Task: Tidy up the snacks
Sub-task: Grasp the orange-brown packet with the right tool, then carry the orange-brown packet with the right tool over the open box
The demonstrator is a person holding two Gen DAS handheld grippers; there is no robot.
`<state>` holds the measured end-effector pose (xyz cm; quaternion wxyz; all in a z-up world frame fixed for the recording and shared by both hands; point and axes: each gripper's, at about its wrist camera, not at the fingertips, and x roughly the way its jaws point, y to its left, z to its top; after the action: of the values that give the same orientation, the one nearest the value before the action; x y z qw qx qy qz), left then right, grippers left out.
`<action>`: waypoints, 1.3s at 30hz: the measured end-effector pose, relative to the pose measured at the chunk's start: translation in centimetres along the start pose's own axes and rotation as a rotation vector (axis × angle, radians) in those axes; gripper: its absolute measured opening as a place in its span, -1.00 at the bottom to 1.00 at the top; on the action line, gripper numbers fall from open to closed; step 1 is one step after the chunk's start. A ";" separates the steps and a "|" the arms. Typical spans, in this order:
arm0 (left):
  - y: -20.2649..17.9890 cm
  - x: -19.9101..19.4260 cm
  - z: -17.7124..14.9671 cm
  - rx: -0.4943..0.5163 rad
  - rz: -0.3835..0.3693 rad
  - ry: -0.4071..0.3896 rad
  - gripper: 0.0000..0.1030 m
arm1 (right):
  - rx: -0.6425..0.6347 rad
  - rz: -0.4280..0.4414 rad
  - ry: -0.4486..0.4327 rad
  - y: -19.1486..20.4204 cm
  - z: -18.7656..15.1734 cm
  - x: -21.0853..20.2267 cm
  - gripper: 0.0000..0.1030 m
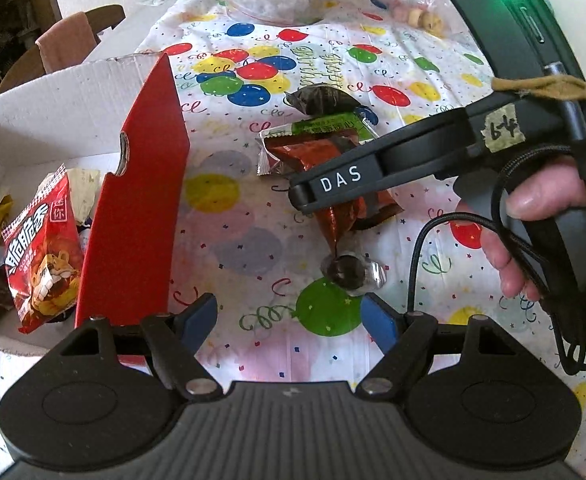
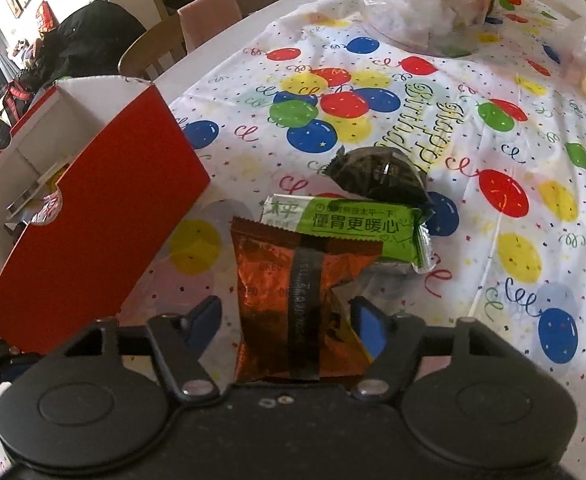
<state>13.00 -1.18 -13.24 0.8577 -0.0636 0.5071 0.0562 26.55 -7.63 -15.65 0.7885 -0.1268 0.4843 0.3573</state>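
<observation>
Snacks, loose on the balloon tablecloth (image 2: 513,128): copper-foil packet (image 2: 293,304), green packet (image 2: 357,224) partly beneath its far end, dark wrapped one (image 2: 381,176) beyond, small clear-wrapped candy (image 1: 347,272) nearer my left side. Red box (image 1: 133,208) stands open to the left, a red crisp bag (image 1: 41,256) and other packets already inside.

Right gripper (image 2: 285,320): fingers spread, copper packet lying between them, blue pad (image 2: 367,330) at its edge. No squeeze yet that I can see. Left gripper (image 1: 289,320): fingers apart, empty, hovering above the cloth short of the candy, just beside the box wall.

Step in hand, as I judge it: pickup of the copper packet. Next I'd close on it, lift clear of the green packet so that doesn't drag, then swing left over the box rim and release. Foil looks slippery; grip mid-body.
</observation>
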 end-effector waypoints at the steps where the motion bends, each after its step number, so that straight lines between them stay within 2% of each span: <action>1: 0.0 0.0 0.0 0.002 0.000 0.001 0.53 | 0.001 0.004 0.000 -0.1 0.0 0.0 0.26; 2: 0.0 0.1 0.1 0.005 0.002 0.001 0.53 | 0.003 0.005 0.001 -0.1 0.0 -0.1 0.22; 4: 0.0 0.3 0.3 0.011 0.002 0.002 0.53 | 0.004 -0.005 0.002 -0.3 -0.1 -0.1 0.03; 9: -0.4 0.6 0.6 0.035 0.000 0.000 0.53 | 0.030 -0.005 -0.004 -1.0 -0.2 -0.5 -0.18; 15: -1.3 1.4 1.1 0.110 -0.038 0.007 0.53 | 0.051 -0.010 -0.017 -2.1 -1.0 -2.1 -0.24; 24: -3.4 4.2 1.8 0.219 -0.108 0.044 0.53 | 0.126 -0.060 -0.020 -5.9 -4.1 -6.0 -0.24; 26: -3.6 4.9 1.9 0.230 -0.117 0.053 0.27 | 0.150 -0.066 -0.022 -6.4 -4.9 -6.7 -0.25; 28: -3.6 5.4 2.0 0.230 -0.119 0.060 0.15 | 0.170 -0.070 -0.026 -6.8 -5.7 -7.3 -0.25; 33: -3.1 6.2 2.1 0.236 -0.123 0.063 0.04 | 0.207 -0.067 -0.039 -7.1 -7.3 -8.2 -0.25; 35: -3.2 6.1 2.1 0.252 -0.128 0.054 -0.09 | 0.218 -0.065 -0.042 -7.2 -7.6 -8.3 -0.25; 39: -3.3 6.0 2.0 0.276 -0.134 0.041 -0.16 | 0.228 -0.062 -0.050 -7.2 -7.9 -8.6 -0.24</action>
<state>18.17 -3.92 -17.39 0.8496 0.0199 0.5220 -0.0725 23.77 -20.84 -13.35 0.8202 -0.0422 0.4979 0.2784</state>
